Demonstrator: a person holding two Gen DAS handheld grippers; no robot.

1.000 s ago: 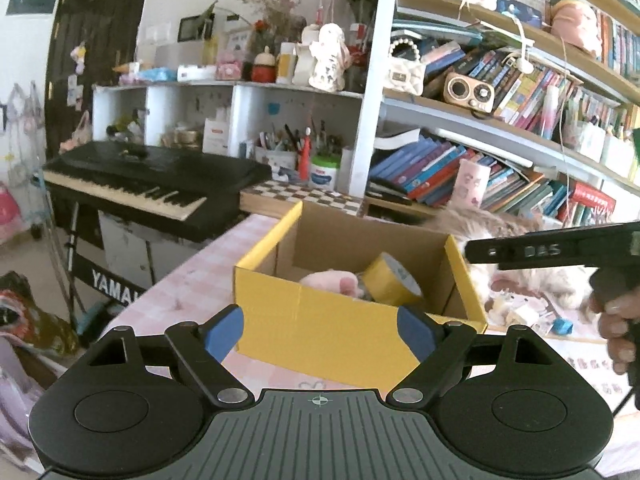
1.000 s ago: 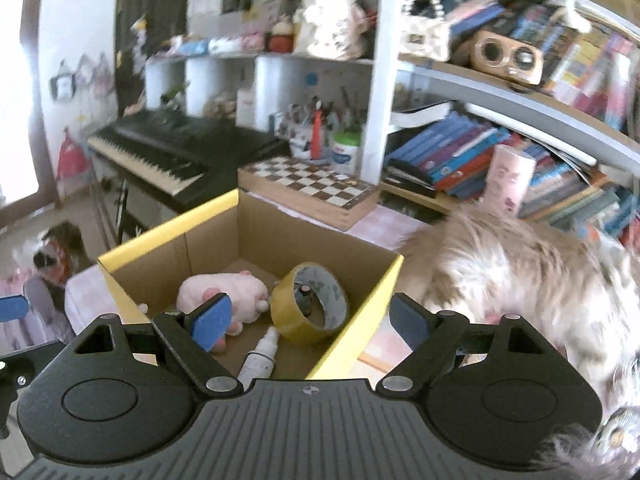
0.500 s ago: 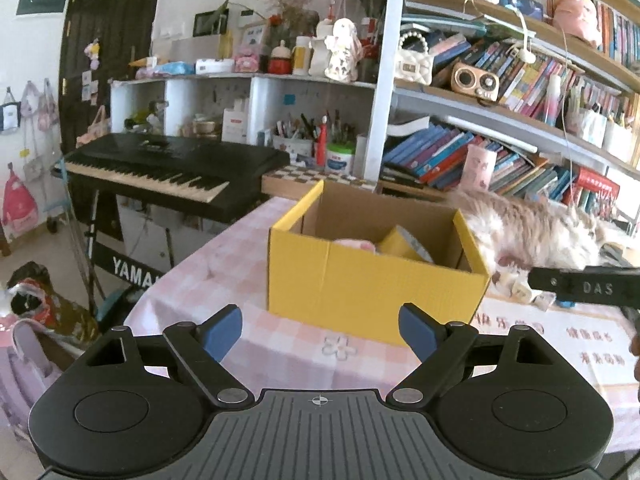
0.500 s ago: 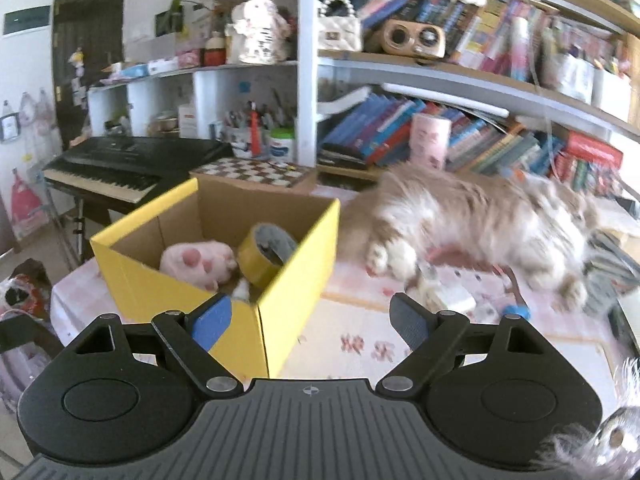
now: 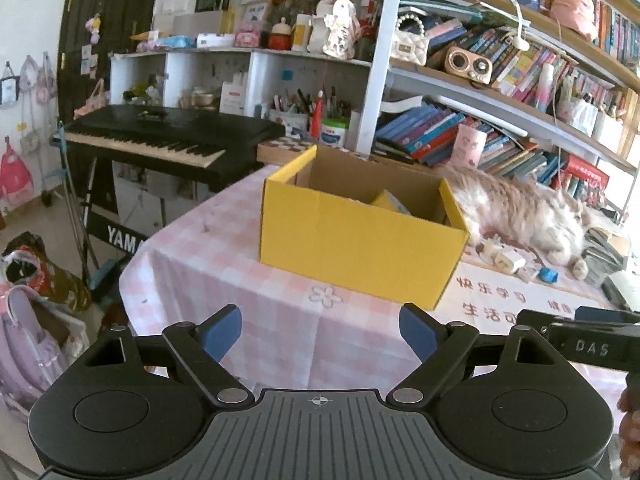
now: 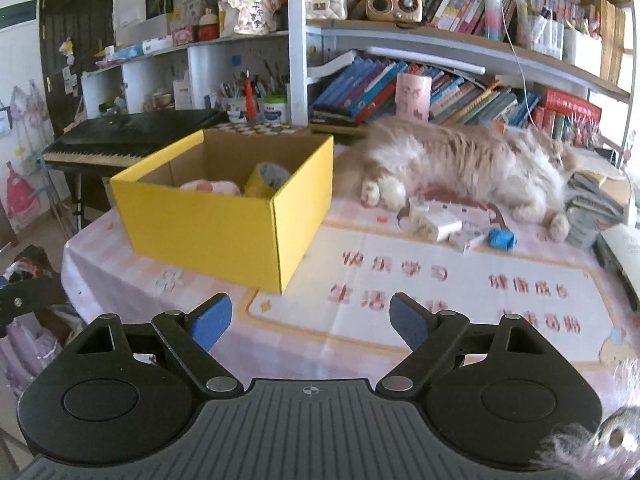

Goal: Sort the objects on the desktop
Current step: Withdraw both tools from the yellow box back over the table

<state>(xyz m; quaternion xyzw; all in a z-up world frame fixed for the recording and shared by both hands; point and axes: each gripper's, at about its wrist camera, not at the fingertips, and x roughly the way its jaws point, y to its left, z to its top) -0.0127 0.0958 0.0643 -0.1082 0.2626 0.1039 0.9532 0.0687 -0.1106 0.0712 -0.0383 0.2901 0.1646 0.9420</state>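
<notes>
A yellow cardboard box (image 5: 360, 240) (image 6: 224, 228) stands on the pink checked tablecloth. Inside it lie a pink plush toy (image 6: 212, 188) and a yellow tape roll (image 6: 266, 180). Small white items (image 6: 440, 226) and a blue roll (image 6: 501, 239) lie on the cloth in front of a fluffy cat (image 6: 460, 160). My left gripper (image 5: 320, 334) is open and empty, held back from the box over the table's near edge. My right gripper (image 6: 310, 322) is open and empty, right of the box above the printed mat.
A printed mat with red characters (image 6: 440, 292) covers the table's right part. A keyboard piano (image 5: 168, 140) stands to the left. Bookshelves (image 6: 460, 80) fill the back. A book stack (image 6: 592, 212) lies at the far right. Bags (image 5: 28, 312) sit on the floor left.
Both grippers have pulled back and away from the box, which now looks smaller and farther. Both stay open and empty.
</notes>
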